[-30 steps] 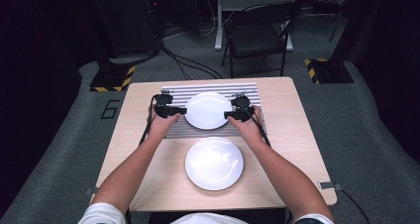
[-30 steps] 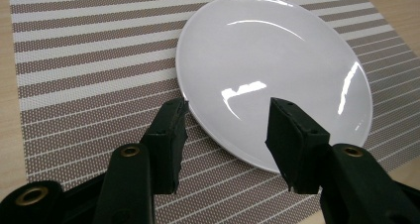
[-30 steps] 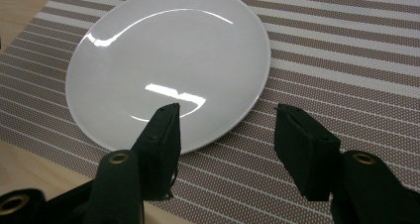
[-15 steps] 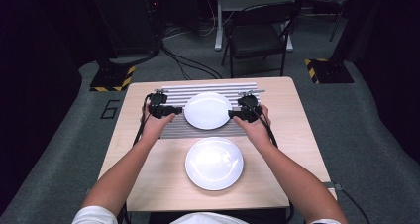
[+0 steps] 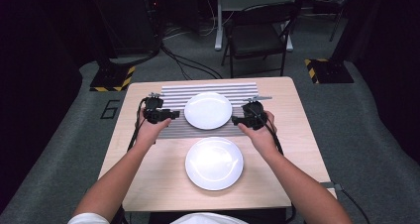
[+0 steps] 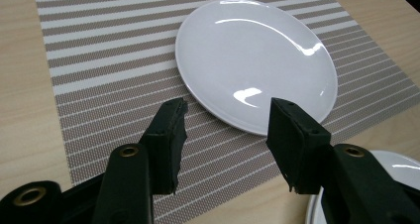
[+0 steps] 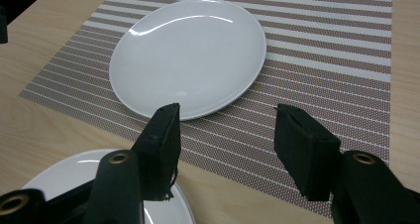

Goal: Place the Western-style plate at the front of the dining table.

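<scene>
Dim room, grey carpet [image 5: 376,135]. Light wood table [image 5: 292,149] centre, black folding chair [image 5: 257,35] behind it, hazard-striped stand bases [image 5: 113,79] left and right [image 5: 328,70], cables [image 5: 188,63] across floor.

Far plate [image 5: 208,110] on placemat [image 5: 173,92], between left gripper [image 5: 174,114] and right gripper [image 5: 236,119]; near plate [image 5: 214,163] on table [image 5: 148,179], before mat.

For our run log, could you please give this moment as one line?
left gripper: open, empty | right gripper: open, empty | far plate: on striped mat | near plate: on table
</scene>
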Motion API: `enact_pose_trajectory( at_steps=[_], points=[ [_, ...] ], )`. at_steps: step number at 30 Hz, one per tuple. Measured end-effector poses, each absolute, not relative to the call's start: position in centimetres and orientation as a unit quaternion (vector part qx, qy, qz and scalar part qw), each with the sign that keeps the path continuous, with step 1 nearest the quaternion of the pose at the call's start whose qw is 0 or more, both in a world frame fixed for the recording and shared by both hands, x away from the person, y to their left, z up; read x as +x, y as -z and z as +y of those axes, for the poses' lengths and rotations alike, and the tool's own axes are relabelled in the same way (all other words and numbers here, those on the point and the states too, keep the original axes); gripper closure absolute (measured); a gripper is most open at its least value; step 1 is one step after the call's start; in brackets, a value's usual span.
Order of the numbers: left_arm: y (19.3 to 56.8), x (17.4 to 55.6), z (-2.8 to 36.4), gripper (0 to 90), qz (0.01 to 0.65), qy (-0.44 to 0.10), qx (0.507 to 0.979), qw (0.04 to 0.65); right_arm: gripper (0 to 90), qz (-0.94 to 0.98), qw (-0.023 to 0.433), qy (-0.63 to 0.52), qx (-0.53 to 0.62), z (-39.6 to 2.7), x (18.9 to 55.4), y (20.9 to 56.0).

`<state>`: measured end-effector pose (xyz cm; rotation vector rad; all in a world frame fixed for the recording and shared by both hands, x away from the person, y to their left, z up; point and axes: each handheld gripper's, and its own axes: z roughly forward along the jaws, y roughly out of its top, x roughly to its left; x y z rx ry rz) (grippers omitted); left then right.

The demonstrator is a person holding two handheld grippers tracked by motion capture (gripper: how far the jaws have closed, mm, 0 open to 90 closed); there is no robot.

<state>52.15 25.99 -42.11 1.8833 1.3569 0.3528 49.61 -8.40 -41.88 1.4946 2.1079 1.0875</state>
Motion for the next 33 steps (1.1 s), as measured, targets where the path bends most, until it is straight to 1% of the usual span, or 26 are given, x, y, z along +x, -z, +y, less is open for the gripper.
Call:
enact_pose_trajectory(
  at_steps=[4, 11, 14, 30, 33],
  points=[
    [42.5, 51.4, 26.1, 48.5, 0.531, -0.138, 0.743, 0.383, 43.5, 0.742, 0.171, -0.385, 0.522, -8.9, 49.0, 42.3],
    [43.2, 50.1, 26.4, 48.4, 0.53, -0.132, 0.739, 0.394, 43.6, 0.739, 0.161, -0.389, 0.526, -9.4, 47.8, 43.1],
    [43.7, 49.5, 26.4, 48.3, 0.526, -0.13, 0.746, 0.388, 43.5, 0.741, 0.154, -0.387, 0.526, -9.5, 47.2, 43.4],
    [46.1, 46.8, 27.1, 45.5, 0.521, -0.134, 0.749, 0.386, 43.2, 0.747, 0.172, -0.381, 0.517, -10.0, 44.9, 45.4],
    [46.5, 46.4, 27.2, 45.3, 0.52, -0.136, 0.75, 0.386, 43.2, 0.745, 0.169, -0.381, 0.521, -10.2, 44.5, 45.9]
  ],
)
